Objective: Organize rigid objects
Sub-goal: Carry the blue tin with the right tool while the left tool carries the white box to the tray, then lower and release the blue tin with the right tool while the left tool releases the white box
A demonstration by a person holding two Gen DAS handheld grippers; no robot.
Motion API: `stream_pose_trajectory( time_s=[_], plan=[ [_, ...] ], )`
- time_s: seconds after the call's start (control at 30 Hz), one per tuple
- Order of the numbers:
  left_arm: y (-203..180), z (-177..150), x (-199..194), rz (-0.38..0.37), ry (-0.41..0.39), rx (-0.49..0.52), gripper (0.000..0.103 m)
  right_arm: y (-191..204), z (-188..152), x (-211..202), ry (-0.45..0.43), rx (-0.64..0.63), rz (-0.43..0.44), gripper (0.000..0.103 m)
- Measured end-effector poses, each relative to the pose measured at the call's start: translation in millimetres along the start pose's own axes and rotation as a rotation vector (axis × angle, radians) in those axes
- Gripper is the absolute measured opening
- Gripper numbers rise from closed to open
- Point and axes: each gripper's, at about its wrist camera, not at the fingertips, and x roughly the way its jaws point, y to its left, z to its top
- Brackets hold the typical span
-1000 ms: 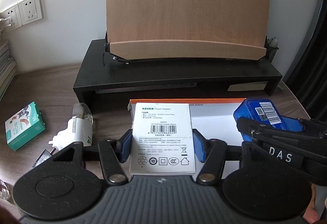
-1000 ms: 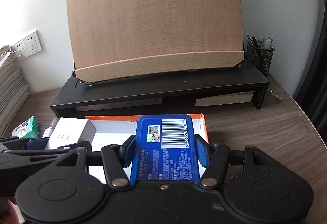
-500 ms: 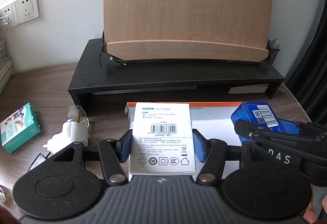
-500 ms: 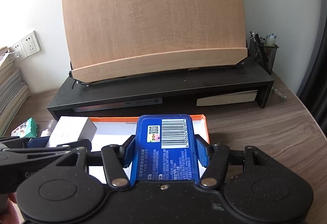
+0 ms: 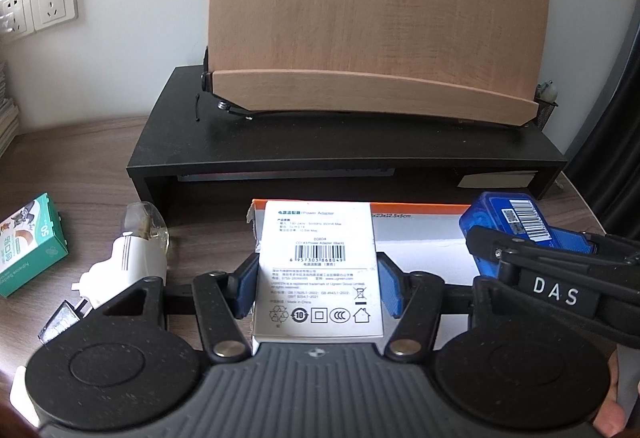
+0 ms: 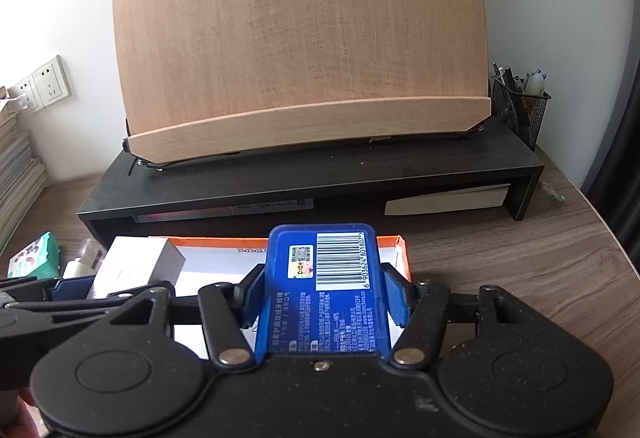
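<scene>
Wooden desk, black riser at far side. Your left gripper (image 5: 318, 288) clamps white adapter box (image 5: 318, 270); right gripper (image 6: 324, 300) clamps blue case (image 6: 324, 290). Both long axes point far, above orange-rimmed tray (image 5: 420, 234); left box at tray's left end.

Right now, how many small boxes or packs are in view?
3. The white box is clamped in the left gripper, the blue pack in the right gripper, and the green box lies far left. Others may be hidden.
</scene>
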Motion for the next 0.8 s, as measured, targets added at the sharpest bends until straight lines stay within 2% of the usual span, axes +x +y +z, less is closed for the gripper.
stream_pose_trajectory(
  time_s=[0.67,0.8],
  plan=[
    [-4.3,6.0,21.2,-0.025,0.030,0.004,0.060,-0.2,3.6,15.8,0.025,-0.002,-0.020,0.073],
    [-5.9,5.4,19.0,-0.025,0.035,0.008,0.065,-1.7,3.2,9.3,0.013,-0.001,-0.042,0.076]
  ],
)
